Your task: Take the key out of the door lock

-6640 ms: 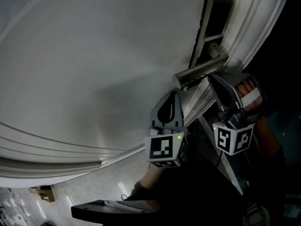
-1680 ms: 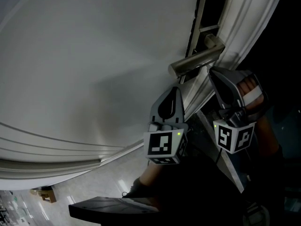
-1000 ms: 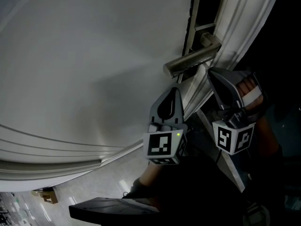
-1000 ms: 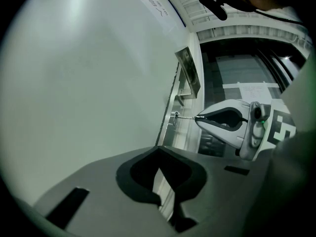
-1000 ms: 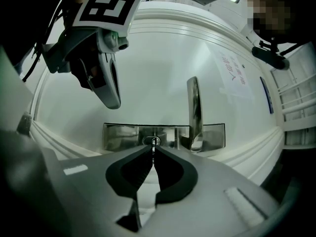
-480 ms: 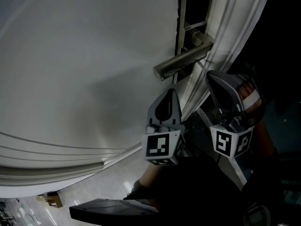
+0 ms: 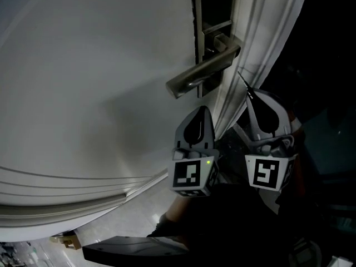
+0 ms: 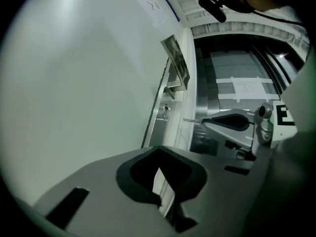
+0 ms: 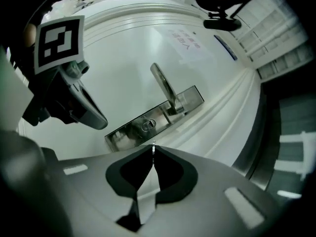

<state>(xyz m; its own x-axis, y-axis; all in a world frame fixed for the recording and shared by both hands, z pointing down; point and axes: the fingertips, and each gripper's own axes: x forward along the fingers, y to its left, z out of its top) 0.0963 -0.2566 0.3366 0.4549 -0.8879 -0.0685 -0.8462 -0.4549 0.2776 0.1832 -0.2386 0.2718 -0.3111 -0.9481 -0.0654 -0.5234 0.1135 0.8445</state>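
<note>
White door [image 7: 100, 82] fills the background, its lever handle [image 7: 203, 71] standing out above a metal lock plate [image 9: 129, 132]. The right gripper [image 9: 153, 154] is clenched on the key [image 8: 191, 120] – the thin blade pokes past its jaw tips, clear of the keyhole [image 9: 148, 125] and just in front of it. The left gripper [image 7: 203, 111] hangs beside it, jaws closed on nothing.

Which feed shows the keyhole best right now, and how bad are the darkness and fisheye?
Right gripper view: best lit, keyhole clear, straight edges bowed, corners black. Head view: dim, right side nearly black, door handle catches light. Left gripper view: greenish cast, lock plate small, rim vignetted.
</note>
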